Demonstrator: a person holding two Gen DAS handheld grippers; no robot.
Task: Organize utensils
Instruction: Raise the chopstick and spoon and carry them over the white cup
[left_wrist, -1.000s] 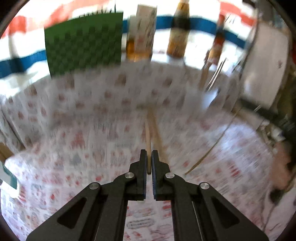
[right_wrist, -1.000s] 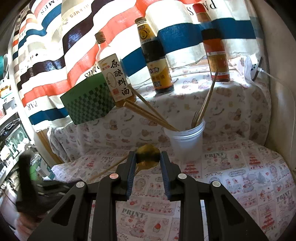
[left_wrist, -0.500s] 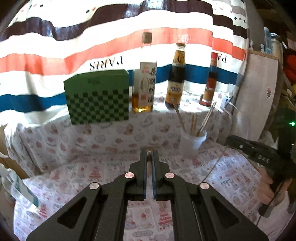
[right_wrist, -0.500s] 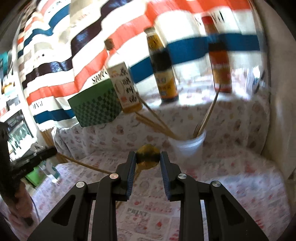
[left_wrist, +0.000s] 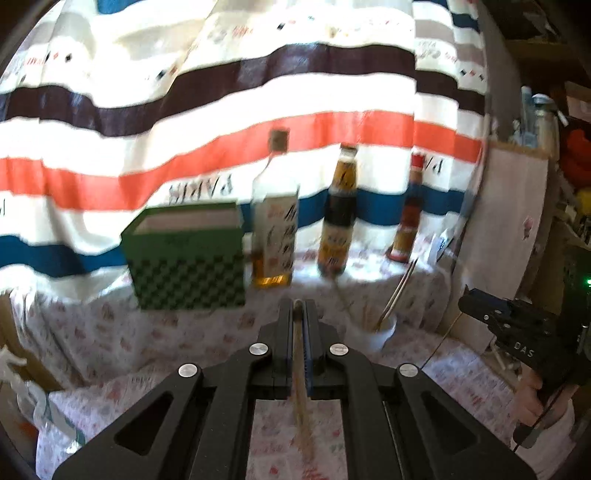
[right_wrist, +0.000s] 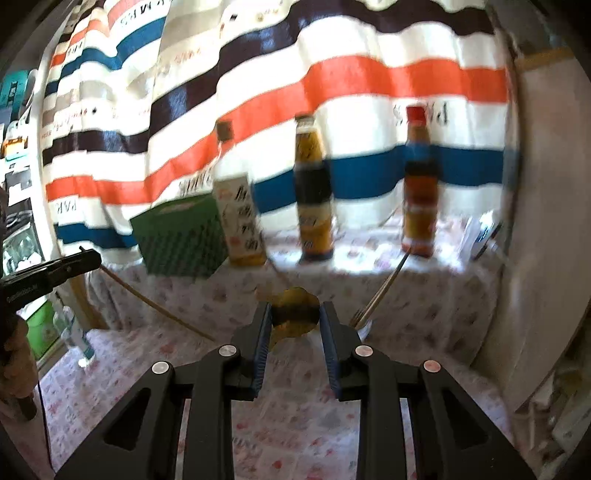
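Note:
My left gripper (left_wrist: 298, 310) is shut on a wooden chopstick (left_wrist: 301, 369) that runs back under it toward the camera. In the right wrist view the same chopstick (right_wrist: 155, 306) slants down from the left gripper (right_wrist: 92, 256) at the left edge. My right gripper (right_wrist: 295, 312) is shut on the bowl of a gold spoon (right_wrist: 295, 323). A white cup (left_wrist: 373, 332) stands on the printed cloth and holds chopsticks and a fork (right_wrist: 380, 291). In the right wrist view the cup is mostly hidden behind the right finger. Both grippers hang above the table, in front of the cup.
A green checkered box (left_wrist: 184, 266) and three sauce bottles (left_wrist: 273, 236) (left_wrist: 338, 221) (left_wrist: 408, 218) stand on a raised ledge behind the cup, before a striped cloth. A white panel (right_wrist: 535, 258) closes the right side. A hand (left_wrist: 532, 391) holds the right gripper.
Both grippers have risen and tilted up, so the bottles and the cup sit lower in view. The chopstick has come up off the cloth with the left gripper; the spoon stays gripped.

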